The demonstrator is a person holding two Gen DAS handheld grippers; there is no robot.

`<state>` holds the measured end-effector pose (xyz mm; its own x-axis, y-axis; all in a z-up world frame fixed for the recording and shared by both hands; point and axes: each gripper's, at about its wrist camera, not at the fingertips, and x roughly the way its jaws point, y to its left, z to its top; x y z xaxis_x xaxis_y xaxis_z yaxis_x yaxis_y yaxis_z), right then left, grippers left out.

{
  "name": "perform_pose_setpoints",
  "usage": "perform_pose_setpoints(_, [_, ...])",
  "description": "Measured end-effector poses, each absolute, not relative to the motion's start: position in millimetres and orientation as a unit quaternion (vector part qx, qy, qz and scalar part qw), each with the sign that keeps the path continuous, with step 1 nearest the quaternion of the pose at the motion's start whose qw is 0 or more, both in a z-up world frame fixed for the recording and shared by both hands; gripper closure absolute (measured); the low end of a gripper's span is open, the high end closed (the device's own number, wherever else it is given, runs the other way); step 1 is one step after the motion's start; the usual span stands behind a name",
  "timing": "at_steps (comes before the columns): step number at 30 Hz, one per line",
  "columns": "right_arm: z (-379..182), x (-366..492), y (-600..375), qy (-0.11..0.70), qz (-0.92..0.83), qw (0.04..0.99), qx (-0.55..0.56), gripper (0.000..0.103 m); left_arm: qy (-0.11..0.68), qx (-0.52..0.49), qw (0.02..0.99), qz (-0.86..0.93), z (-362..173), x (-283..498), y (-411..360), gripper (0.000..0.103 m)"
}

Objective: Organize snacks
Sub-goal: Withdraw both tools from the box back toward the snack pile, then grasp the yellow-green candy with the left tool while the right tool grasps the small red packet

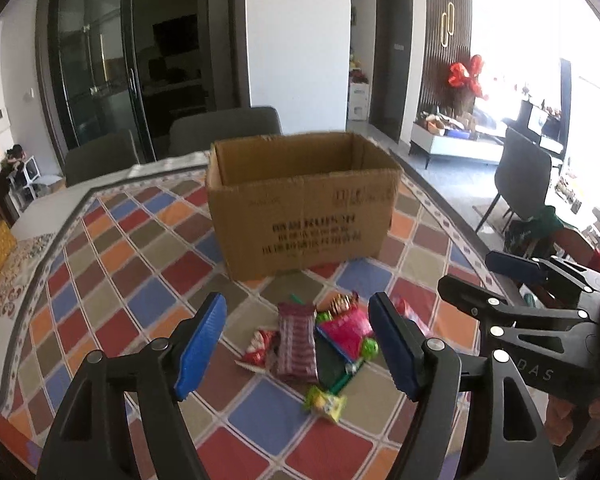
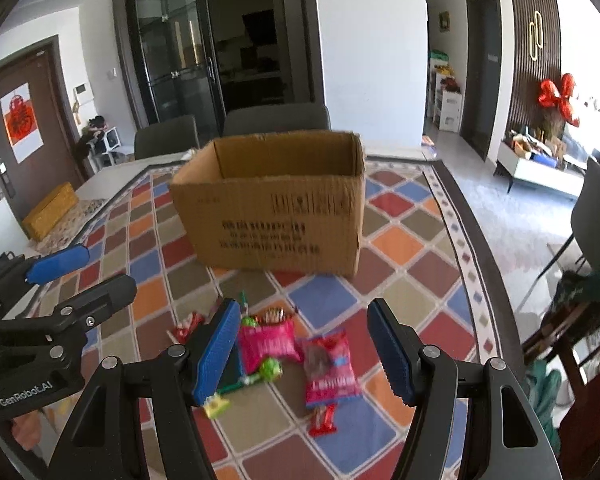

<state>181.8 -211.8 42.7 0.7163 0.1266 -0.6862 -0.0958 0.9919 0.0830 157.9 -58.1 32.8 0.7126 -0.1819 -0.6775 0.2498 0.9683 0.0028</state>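
Snacks lie heaped on the table, before the box

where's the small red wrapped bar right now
In the right wrist view, the small red wrapped bar lies on the checked tablecloth nearest the camera, just below the red and blue snack bag, between the gripper's fingers.

Left gripper: tilted downward, jaws parted and widening, blue pads clear of contact, nothing between them. Right gripper: same downward tilt, jaws parted, nothing gripped. The two units sit side by side, the right one just beside the left gripper. Fingers of a hand show under the right unit.
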Motion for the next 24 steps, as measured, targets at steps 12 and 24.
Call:
perform_pose_setpoints(12, [-6,168,-212,0.435,0.056,0.898,0.017,0.036,0.445,0.034,0.885,-0.131,-27,151,-58,0.030])
perform_pose_setpoints(24, [-56,168,-211,0.497,0.058,0.865,0.030,0.036,0.502,0.037,0.853,-0.137,-76,157,-62,0.030])
